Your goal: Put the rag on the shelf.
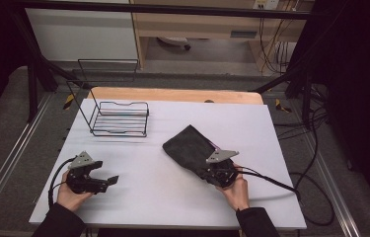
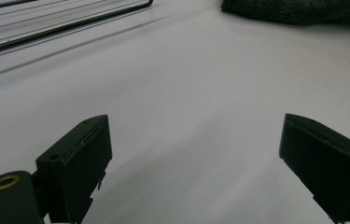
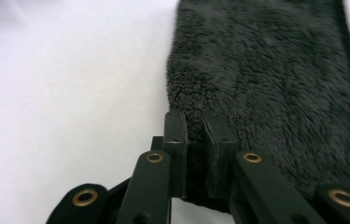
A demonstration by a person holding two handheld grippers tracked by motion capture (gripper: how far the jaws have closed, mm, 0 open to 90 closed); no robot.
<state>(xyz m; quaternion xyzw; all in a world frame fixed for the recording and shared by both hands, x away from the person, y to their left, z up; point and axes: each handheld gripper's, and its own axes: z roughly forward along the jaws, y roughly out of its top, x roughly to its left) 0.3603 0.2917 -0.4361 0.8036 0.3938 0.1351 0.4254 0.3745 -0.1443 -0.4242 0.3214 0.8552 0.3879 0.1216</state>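
A dark fleecy cloth [image 1: 191, 145] lies folded on the white table [image 1: 172, 123], right of the middle. My right gripper [image 1: 211, 170] is at the cloth's near corner, and its jaws are shut on that edge. In the right gripper view the two black pads [image 3: 176, 135] pinch a fold of the cloth [image 3: 266, 79] between them. My left gripper [image 1: 108, 181] rests at the front left of the table, jaws wide apart with nothing between them. In the left gripper view its fingers [image 2: 77, 163] stand over bare table, and the cloth [image 2: 298, 10] lies far off at the top right.
A black wire rack [image 1: 118, 117] stands at the back left of the table; its bars [image 2: 60, 25] cross the top left of the left gripper view. Cables trail off the table's right side [image 1: 291, 187]. A wooden board edge [image 1: 172, 94] runs along the back.
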